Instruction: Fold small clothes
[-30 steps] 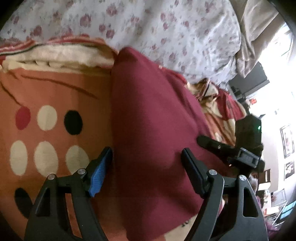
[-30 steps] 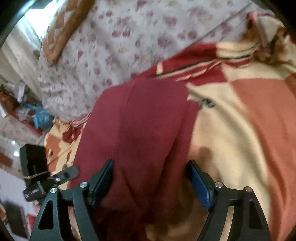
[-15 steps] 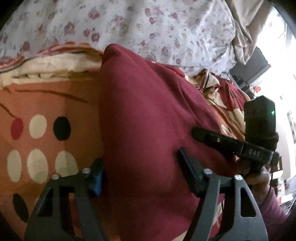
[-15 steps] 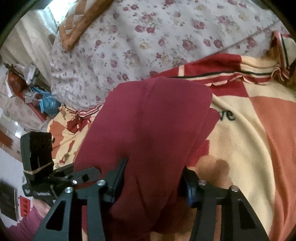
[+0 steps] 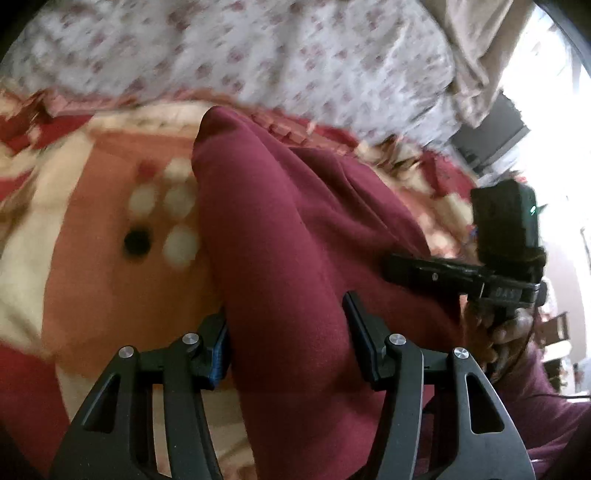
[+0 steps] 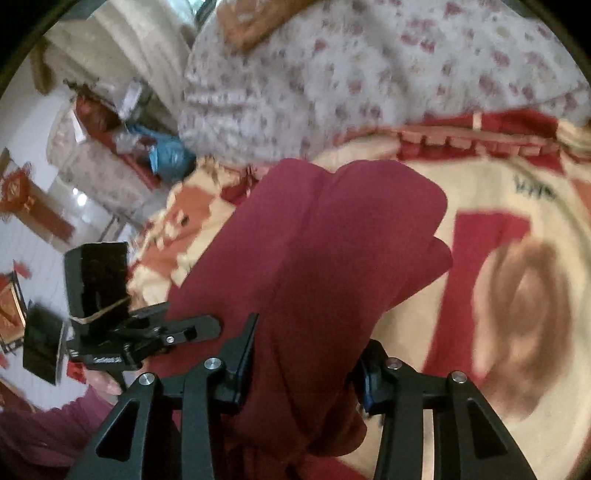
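Observation:
A maroon garment (image 5: 295,236) hangs lifted above the patterned blanket (image 5: 110,266), with its far end folded under. My left gripper (image 5: 286,336) is shut on its near edge, cloth bunched between the jaws. My right gripper (image 6: 306,365) is shut on the same garment (image 6: 332,251) at the other corner. Each gripper shows in the other's view: the right one in the left wrist view (image 5: 461,273), the left one in the right wrist view (image 6: 155,332).
A floral sheet (image 5: 258,55) covers the bed behind the blanket, also in the right wrist view (image 6: 406,74). A brown cushion (image 6: 258,18) lies on it. Room clutter (image 6: 110,122) stands beyond the bed's edge at left.
Both grippers closed on the garment's near edge and lifted it off the blanket. The far end now hangs and folds under.

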The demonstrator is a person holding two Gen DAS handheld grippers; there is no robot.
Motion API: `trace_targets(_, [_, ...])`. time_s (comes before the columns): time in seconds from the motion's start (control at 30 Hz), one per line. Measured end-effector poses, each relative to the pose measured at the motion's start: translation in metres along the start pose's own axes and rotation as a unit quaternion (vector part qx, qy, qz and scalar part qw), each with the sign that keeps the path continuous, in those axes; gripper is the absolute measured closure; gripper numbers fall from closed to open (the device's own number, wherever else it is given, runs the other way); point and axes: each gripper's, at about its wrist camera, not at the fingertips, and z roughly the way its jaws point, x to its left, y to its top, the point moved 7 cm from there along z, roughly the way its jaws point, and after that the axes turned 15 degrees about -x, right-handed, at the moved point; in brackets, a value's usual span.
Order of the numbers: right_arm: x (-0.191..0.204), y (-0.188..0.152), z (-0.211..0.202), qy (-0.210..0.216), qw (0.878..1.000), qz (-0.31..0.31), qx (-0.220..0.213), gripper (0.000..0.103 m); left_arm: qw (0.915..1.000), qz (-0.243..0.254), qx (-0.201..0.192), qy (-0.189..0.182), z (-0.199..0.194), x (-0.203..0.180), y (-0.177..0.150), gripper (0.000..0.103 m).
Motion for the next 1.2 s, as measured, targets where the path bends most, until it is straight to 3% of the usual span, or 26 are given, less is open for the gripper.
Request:
trace_targets(0.03, [-0.003,-0.011,0.009,-0.016,1.000,-0.006,0.015,0.060,0.9998,0.002,0.011,0.019,0.005,0.006,-0.013,0.048])
trace_targets(0.1, [-0.013,-0.031,0.021,-0.069,0.996,-0.035,0.037,0.046,0.9993,-0.005,0.010,0.037,0.012,0.016,-0.027,0.042])
trace_targets(0.2, [-0.010,-0.029,0.011,-0.088,0.995,-0.041,0.025,0.045,0.9990,-0.017,-0.007,0.041,0.004,0.016,-0.025,0.040])
trace_targets(0.33, [0.009,-0.012,-0.020,-0.122,0.988,-0.092,-0.003,0.045,0.9966,0.018,-0.036,0.072,-0.012,0.011,-0.012,0.040])
trace_targets(0.5, [0.060,0.002,-0.040,-0.081,0.986,-0.145,-0.031,0.048,0.9887,0.051,-0.074,0.120,-0.021,0.010,-0.004,0.040])
trace_targets(0.63, [0.084,-0.025,-0.023,-0.089,0.969,-0.231,0.001,0.052,0.9846,0.048,-0.088,0.143,-0.025,0.015,-0.007,0.040])
trace_targets(0.77, [0.051,-0.063,0.004,-0.159,0.954,-0.248,0.048,0.054,0.9812,0.042,-0.104,0.157,-0.030,0.019,-0.011,0.040])
trace_targets(0.87, [0.044,-0.072,0.007,-0.183,0.945,-0.270,0.025,0.054,0.9792,0.043,-0.108,0.166,-0.033,0.017,-0.013,0.040])
trace_targets(1.07, [0.050,-0.066,-0.010,-0.169,0.956,-0.238,0.009,0.054,0.9704,0.066,-0.125,0.196,-0.043,0.009,-0.009,0.040])
trace_targets(1.2, [0.064,-0.053,-0.033,-0.155,0.966,-0.205,-0.027,0.053,0.9623,0.085,-0.136,0.220,-0.051,0.004,-0.006,0.040])
